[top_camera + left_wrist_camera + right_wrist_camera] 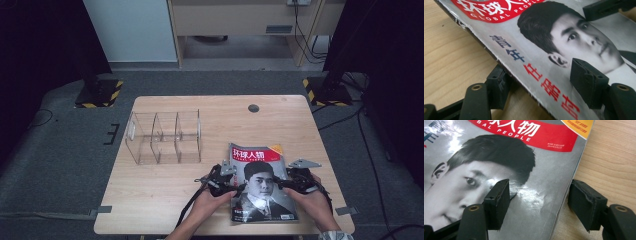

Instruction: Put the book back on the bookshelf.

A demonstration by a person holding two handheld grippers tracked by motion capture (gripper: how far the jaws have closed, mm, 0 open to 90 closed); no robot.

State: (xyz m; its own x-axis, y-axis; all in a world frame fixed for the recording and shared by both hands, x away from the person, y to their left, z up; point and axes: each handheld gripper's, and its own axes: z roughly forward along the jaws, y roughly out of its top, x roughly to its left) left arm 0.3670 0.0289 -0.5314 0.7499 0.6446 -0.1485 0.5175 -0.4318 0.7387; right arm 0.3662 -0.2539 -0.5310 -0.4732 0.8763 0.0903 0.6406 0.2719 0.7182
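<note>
On the wooden surface (165,190), toward its left, stands a clear rack (165,137) with upright dividers, well apart from both hands; right of it, near the front edge, lies a magazine (260,182) face up, its red title band on the far side and a black-and-white portrait on the cover; the left tool (235,189) sits at the magazine's left edge, held by the left hand (210,202), and in the left gripper view its jaws straddle that edge, one pad (497,86) under or just outside the raised edge on the wood side, the other pad (587,82) above the cover beside the portrait's ear; the jaws stand apart and have just been closing a little, with the magazine's edge between them, and I cannot tell whether the pads press on it; the right tool (280,184) sits at the magazine's right edge, held by the right hand (312,200); in the right gripper view its jaws stand open across that edge, one pad (499,202) over the cover by the portrait's forehead, the other (585,203) over bare wood just beside the magazine; whether they touch the paper I cannot tell.
</note>
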